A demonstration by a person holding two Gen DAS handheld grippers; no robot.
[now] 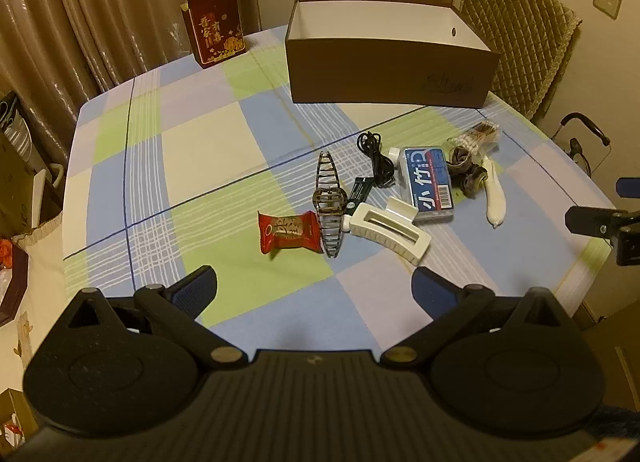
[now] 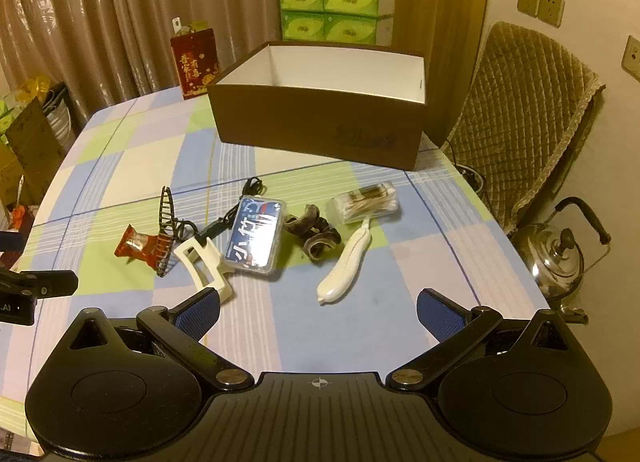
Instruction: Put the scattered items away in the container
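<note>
The open brown cardboard box with white inside (image 2: 320, 130) stood at the far side of the checked-cloth table (image 1: 200, 150). Nearer lay a blue-labelled clear plastic case (image 2: 256, 238), a white plastic hair claw (image 1: 390, 230) and a red snack packet (image 1: 289, 231). Both the left gripper (image 1: 314, 286) and right gripper (image 2: 318, 302) hovered with fingers spread wide, holding nothing.

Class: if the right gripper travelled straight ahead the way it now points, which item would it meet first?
Probably the white sausage-shaped packet, lying just ahead of the open right gripper, almost centred between its fingers. Depth is uncertain in this fisheye view.
</note>
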